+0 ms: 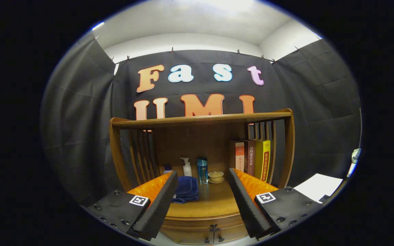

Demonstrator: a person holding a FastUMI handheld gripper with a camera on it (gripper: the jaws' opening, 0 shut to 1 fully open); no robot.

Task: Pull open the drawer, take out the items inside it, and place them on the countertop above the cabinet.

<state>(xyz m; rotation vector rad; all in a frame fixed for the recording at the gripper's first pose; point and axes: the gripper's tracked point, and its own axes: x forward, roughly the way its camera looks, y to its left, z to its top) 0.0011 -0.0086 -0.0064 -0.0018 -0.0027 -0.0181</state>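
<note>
My gripper is open, its fingers spread wide with nothing between them, held in front of a wooden cabinet. The countertop lies between and just beyond the fingers. On it rest a folded blue cloth by the left finger, a white pump bottle, a blue glass bottle and a small lidded tea cup. Below the counter's curved front edge the drawer front is closed, and small dark pulls sit low between the fingers.
Several upright books stand at the back right of the countertop against a slatted side. A wooden shelf rail spans above. A white sheet lies to the right of the cabinet.
</note>
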